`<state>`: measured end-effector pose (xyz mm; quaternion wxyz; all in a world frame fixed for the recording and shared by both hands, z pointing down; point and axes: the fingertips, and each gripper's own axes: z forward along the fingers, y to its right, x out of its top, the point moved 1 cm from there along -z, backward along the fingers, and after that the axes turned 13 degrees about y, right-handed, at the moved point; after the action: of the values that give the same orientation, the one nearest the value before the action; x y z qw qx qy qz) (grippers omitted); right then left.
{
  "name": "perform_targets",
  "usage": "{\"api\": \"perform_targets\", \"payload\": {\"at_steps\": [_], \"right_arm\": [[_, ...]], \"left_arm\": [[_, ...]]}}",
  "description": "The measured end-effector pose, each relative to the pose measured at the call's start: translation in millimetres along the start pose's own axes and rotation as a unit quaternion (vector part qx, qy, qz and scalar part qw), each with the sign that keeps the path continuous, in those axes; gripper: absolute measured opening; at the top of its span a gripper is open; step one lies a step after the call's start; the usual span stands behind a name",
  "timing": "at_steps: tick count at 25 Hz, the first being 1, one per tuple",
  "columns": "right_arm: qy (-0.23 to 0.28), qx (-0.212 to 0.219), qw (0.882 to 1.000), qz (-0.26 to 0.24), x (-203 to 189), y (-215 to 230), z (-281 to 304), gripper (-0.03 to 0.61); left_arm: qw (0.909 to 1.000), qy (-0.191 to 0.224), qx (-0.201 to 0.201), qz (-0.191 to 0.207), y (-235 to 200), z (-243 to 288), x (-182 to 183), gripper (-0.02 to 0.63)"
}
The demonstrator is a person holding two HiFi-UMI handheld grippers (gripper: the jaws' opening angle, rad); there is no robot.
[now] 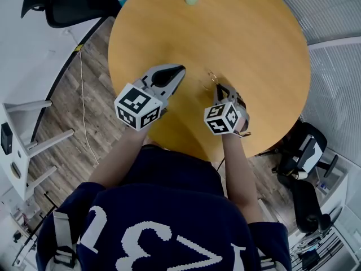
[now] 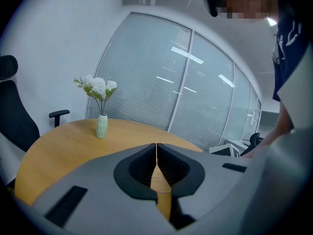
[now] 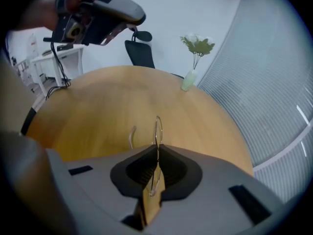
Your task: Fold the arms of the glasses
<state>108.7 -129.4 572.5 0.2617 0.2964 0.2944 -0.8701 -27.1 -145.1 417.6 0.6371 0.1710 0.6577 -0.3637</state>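
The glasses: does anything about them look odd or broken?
Nothing looks broken. The glasses stand edge-on, pinched by a thin wire rim in the right gripper, and one arm seems to stick out beside it, unfolded. The vase stands upright.

This is an office. A round wooden table (image 1: 265, 49) fills the upper middle of the head view, with a black swivel chair (image 1: 67, 4) at the upper left and another office chair (image 1: 307, 157) at the lower right. A curved glass wall with closed blinds (image 2: 161, 77) spans the left gripper view, behind a vase of white flowers (image 2: 101, 121). A white desk (image 3: 54, 58) with a cable stands at the left of the right gripper view, and wood-plank flooring (image 1: 67, 117) shows at the left of the head view
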Motion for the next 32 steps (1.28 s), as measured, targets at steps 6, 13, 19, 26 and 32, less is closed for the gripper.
{"api": "perform_targets", "payload": {"at_steps": [6,13,19,26,32], "right_arm": [[-0.003,0.011,0.998,-0.057,6.9,-17.5,4.8,0.032],[-0.009,0.042,0.998,-0.034,1.3,-34.3,11.4,0.114],[0.015,0.046,0.998,0.031,5.8,-31.6,8.6,0.173],[0.131,0.007,0.974,0.183,41.5,12.6,-23.6,0.026],[0.221,-0.067,0.947,0.225,75.8,68.0,-70.8,0.025]], "left_arm": [[1.0000,0.000,0.008,-0.004,-4.1,-4.1,-0.9,0.017],[0.9999,0.001,0.010,-0.007,-6.1,-4.7,-1.3,0.017],[1.0000,0.004,0.007,-0.004,-9.3,-4.0,1.1,0.017],[0.9996,0.018,0.014,0.018,-12.2,-7.4,16.7,0.017],[0.9979,0.043,0.023,0.043,-12.1,-10.5,39.7,0.017]]}}
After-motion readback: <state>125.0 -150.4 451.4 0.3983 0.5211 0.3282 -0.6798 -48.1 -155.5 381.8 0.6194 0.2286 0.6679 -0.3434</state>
